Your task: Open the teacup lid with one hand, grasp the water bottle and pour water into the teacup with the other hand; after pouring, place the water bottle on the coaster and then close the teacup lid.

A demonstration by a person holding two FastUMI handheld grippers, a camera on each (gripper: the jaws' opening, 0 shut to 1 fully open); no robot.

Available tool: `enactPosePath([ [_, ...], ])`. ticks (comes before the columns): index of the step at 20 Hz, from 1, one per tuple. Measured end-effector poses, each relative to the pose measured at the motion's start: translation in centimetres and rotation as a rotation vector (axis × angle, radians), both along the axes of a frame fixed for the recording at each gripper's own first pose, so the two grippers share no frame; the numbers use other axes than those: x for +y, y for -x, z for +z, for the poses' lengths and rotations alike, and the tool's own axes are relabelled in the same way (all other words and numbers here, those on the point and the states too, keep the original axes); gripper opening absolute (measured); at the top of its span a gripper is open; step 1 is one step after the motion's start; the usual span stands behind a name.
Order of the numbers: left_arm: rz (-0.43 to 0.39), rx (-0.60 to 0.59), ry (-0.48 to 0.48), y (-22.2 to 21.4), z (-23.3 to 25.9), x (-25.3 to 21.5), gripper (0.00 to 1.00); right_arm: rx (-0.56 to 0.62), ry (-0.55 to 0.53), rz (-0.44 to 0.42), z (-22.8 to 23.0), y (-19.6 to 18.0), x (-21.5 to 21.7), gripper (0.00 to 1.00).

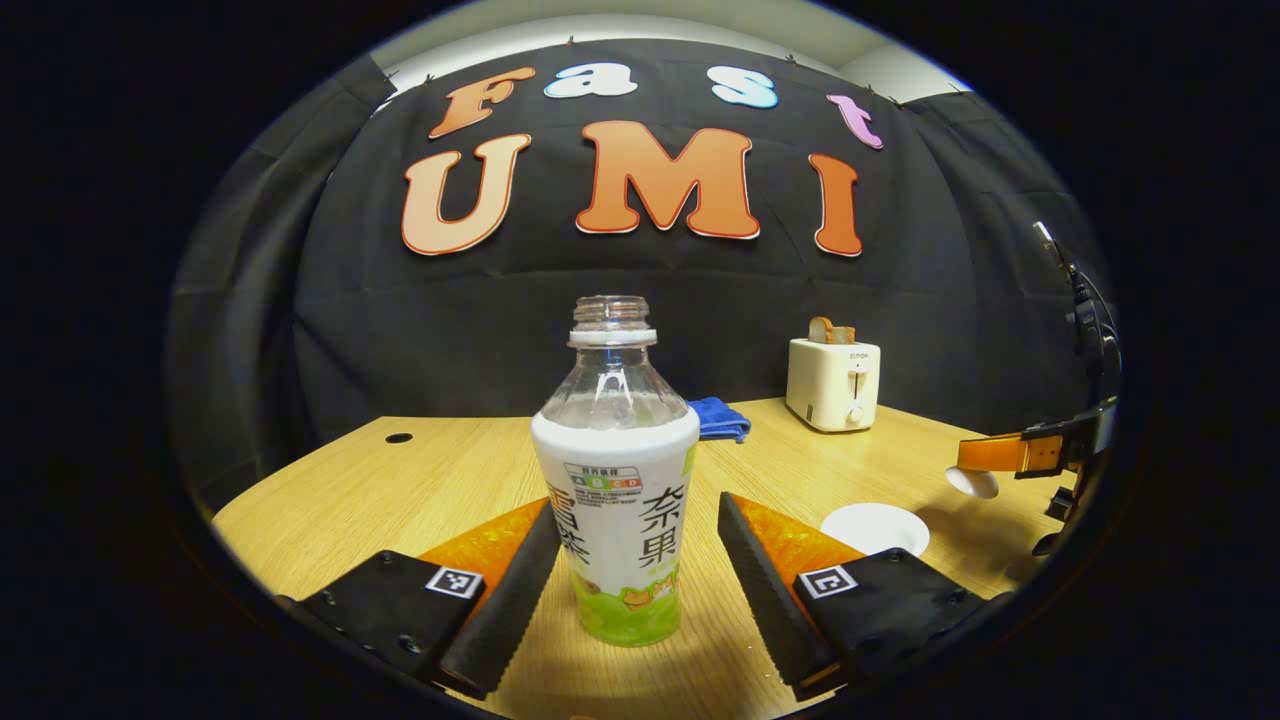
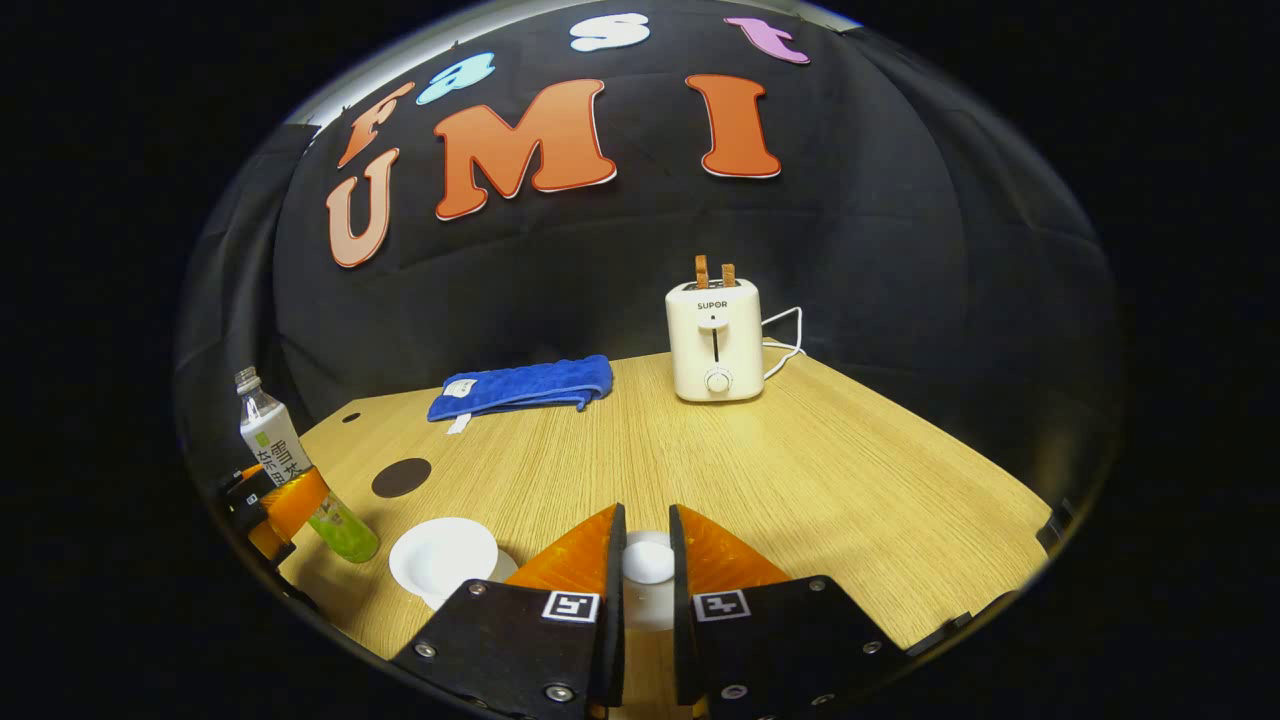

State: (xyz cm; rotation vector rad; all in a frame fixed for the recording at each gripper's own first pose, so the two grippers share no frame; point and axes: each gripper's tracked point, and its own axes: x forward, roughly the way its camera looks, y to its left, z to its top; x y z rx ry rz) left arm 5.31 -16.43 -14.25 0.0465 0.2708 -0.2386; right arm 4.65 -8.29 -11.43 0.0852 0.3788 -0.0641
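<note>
Left hand-held gripper (image 1: pixel 634 570) astride bottle (image 1: pixel 617 480), coaster (image 2: pixel 401 477) beyond

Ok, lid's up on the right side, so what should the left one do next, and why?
Probably close the left hand-held gripper on the bottle. Its fingers stand open on either side of the label with gaps showing, and the bottle is upright on the table with no cap. The right hand-held gripper already pinches the lid's knob, with the cup uncovered.

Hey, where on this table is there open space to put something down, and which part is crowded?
Bare wood lies right of the toaster toward the table's right edge, and between the blue cloth and the right gripper. Crowded: the left front, where bottle, dark coaster and white teacup cluster.
</note>
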Motion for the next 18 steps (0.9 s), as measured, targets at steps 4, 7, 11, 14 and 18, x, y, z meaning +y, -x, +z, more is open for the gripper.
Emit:
enactPosePath([
  [4, -0.017, -0.006, -0.036, 0.0, 0.1, 0.0, 0.7, 0.013, 0.0, -0.011, -0.4, 0.0, -0.5, 0.2],
  [7, -0.033, -0.028, -0.084, 0.0, 1.1, 0.0, 0.65, 0.004, 0.0, -0.021, 0.0, 0.1, -0.9, 0.2],
  [11, -0.082, -0.069, -0.224, 0.2, 2.7, -0.3, 0.65, -0.013, -0.003, -0.041, 0.7, 0.5, -1.8, 0.2],
  [14, -0.137, -0.086, -0.34, 0.8, 2.9, -1.2, 0.66, -0.025, -0.003, -0.05, 1.2, 0.6, -2.1, 0.2],
  [18, -0.215, -0.099, -0.458, 1.4, 2.8, -3.3, 0.65, -0.034, -0.001, -0.055, 1.6, 1.0, -2.3, 0.2],
])
